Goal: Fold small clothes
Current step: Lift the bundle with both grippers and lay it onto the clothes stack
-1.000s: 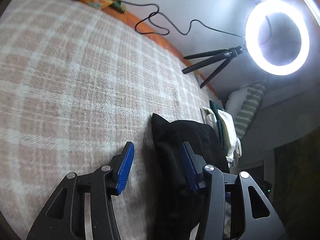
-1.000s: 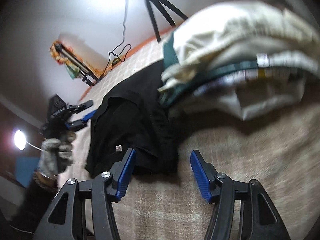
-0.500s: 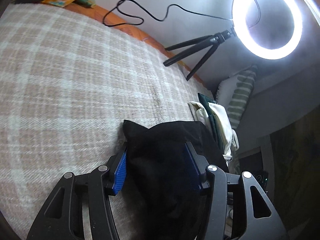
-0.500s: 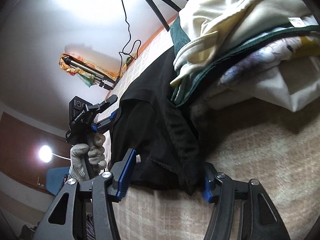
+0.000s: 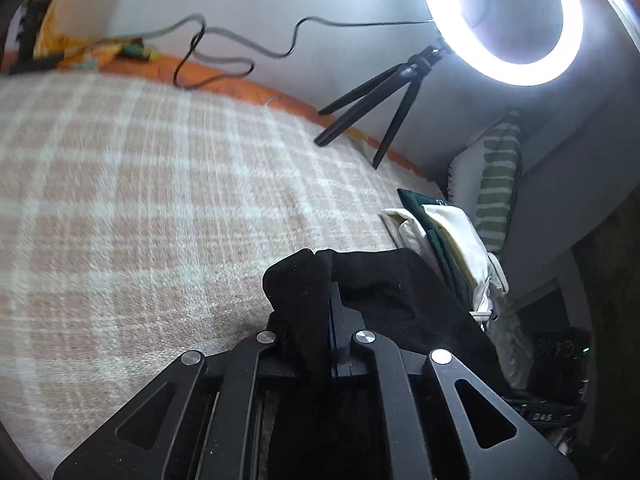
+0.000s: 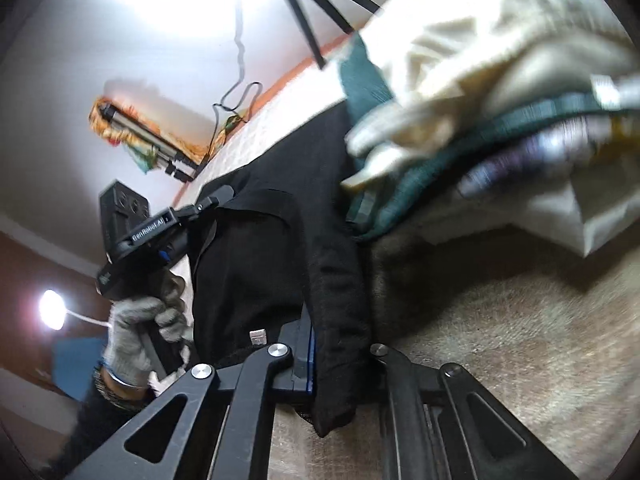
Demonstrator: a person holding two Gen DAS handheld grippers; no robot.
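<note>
A black garment point(image 5: 400, 292) lies on the checked blanket point(image 5: 160, 200) of a bed. In the left wrist view my left gripper point(image 5: 330, 292) is closing on one bunched corner of it, the cloth pinched between its jaws. My right gripper point(image 6: 320, 344) is closing on another edge of the same black garment point(image 6: 260, 248), and a fold hangs over its blue pads. The right wrist view also shows the left gripper point(image 6: 216, 200) at the garment's far edge, held by a grey-gloved hand point(image 6: 136, 328).
A pile of cream and dark green clothes point(image 5: 448, 232) sits right beside the black garment, close over the right gripper point(image 6: 480, 80). At the bed's far edge stand a lit ring light point(image 5: 500, 20) on a small tripod point(image 5: 384, 92), a cable point(image 5: 240, 48) and a striped pillow point(image 5: 496, 176).
Both grippers slid forward over the garment's edges and shut on the black cloth. The left one rolled and lifted its corner a little.
</note>
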